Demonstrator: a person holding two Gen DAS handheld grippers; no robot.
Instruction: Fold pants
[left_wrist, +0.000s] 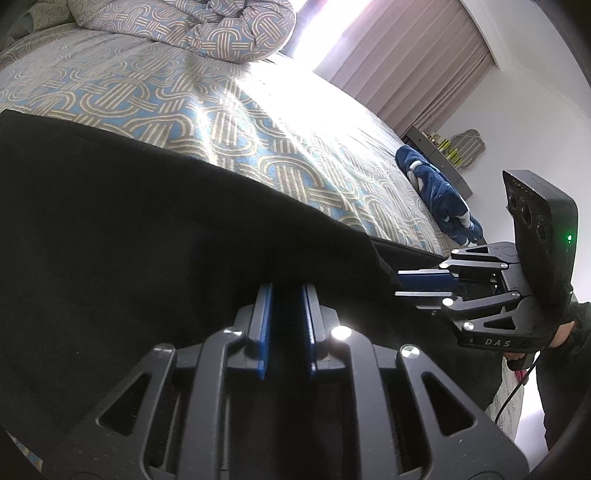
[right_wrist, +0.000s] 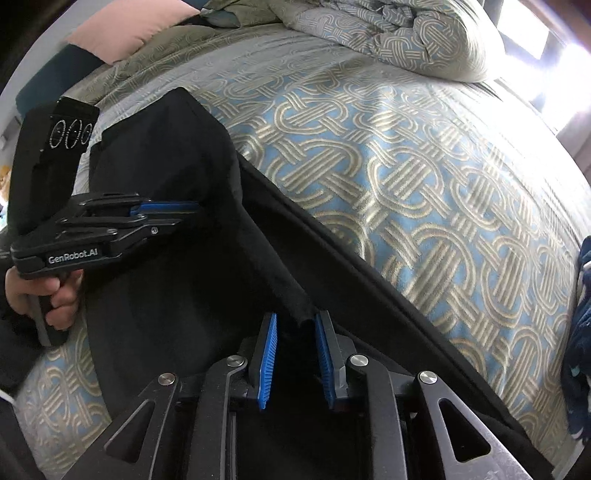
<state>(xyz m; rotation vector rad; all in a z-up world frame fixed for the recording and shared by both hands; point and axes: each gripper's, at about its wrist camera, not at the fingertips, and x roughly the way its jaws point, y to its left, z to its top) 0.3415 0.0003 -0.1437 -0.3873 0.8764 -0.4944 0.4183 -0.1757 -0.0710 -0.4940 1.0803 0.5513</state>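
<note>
The black pants (left_wrist: 147, 221) lie over the near edge of the patterned bed. My left gripper (left_wrist: 287, 291) is shut on the pants' edge, with dark cloth between its blue pads. It also shows in the right wrist view (right_wrist: 192, 212), gripping the cloth from the left. My right gripper (right_wrist: 295, 317) is shut on a rolled edge of the pants (right_wrist: 177, 166), with cloth pinched between the blue pads. It shows in the left wrist view (left_wrist: 400, 282) at the pants' right end. The pants are held lifted between both grippers.
The bed cover (right_wrist: 406, 166) has a blue and beige knot pattern. A bunched duvet (left_wrist: 192, 26) lies at the far end. A dark blue plush blanket (left_wrist: 439, 192) sits at the bed's right edge. Curtains (left_wrist: 413, 62) and a bright window stand beyond.
</note>
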